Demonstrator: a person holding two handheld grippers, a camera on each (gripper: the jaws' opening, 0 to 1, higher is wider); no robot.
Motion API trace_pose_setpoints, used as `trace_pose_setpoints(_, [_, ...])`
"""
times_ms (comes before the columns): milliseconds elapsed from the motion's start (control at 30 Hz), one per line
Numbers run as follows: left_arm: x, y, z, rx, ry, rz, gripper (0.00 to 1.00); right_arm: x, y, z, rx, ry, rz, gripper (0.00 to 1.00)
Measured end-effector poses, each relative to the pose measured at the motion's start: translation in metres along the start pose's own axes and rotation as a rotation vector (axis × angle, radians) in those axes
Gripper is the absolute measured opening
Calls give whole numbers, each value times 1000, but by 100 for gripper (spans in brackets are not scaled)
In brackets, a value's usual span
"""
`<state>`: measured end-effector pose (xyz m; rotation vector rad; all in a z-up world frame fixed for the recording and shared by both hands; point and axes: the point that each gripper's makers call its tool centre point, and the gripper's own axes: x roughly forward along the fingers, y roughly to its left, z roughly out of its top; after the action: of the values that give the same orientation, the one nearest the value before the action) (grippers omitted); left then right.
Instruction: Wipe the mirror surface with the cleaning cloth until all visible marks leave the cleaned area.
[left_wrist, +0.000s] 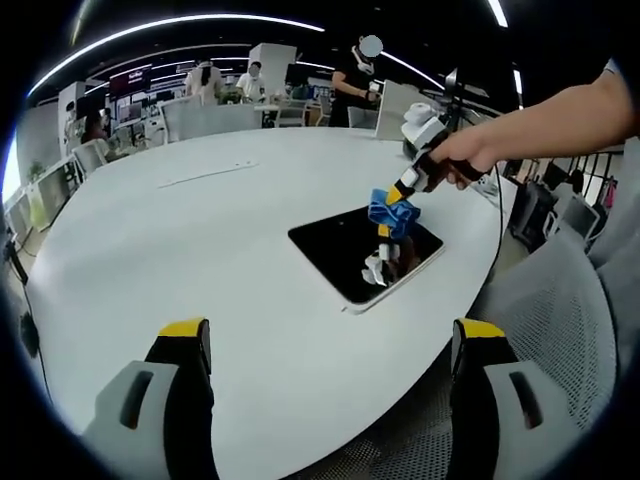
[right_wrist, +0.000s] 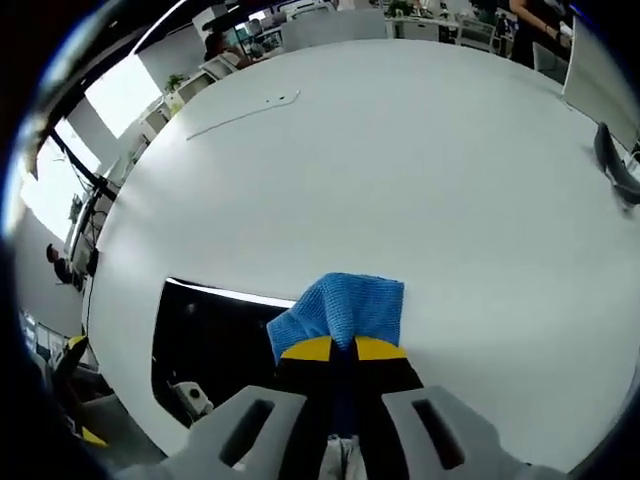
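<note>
A dark rectangular mirror (left_wrist: 350, 255) with a pale frame lies flat on the round white table (left_wrist: 200, 220), near its edge. My right gripper (left_wrist: 397, 197), held by a person's hand (left_wrist: 470, 155), comes in from the right and is shut on a blue cleaning cloth (left_wrist: 390, 213) that rests on the mirror's far corner. In the right gripper view the blue cleaning cloth (right_wrist: 342, 310) sticks out from the yellow-tipped jaws of my right gripper (right_wrist: 343, 347), over the edge of the mirror (right_wrist: 215, 335). My left gripper (left_wrist: 330, 335) hovers open over the table's near edge, well short of the mirror.
A thin pale strip (left_wrist: 205, 176) lies on the table's far side. A grey mesh chair (left_wrist: 560, 330) stands at the right beside the table. Desks, chairs and people fill the office behind. A dark object (right_wrist: 612, 160) sits at the table's right edge.
</note>
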<state>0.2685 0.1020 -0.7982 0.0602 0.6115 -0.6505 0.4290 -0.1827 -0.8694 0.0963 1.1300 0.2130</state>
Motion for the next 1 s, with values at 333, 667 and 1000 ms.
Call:
trace_pose_setpoints(333, [0,-4,3,-9,-11,-18,99,4,-1,1,-28,13,-41,0])
trace_pose_setpoints(667, [0,-2,2,-12,-8,-11,99,3,0,1,-30,4,-46,0])
trace_pose_setpoints(1000, [1,1,0,-18,-12,-2,99,-1,2,-2,-18,20,-60,0])
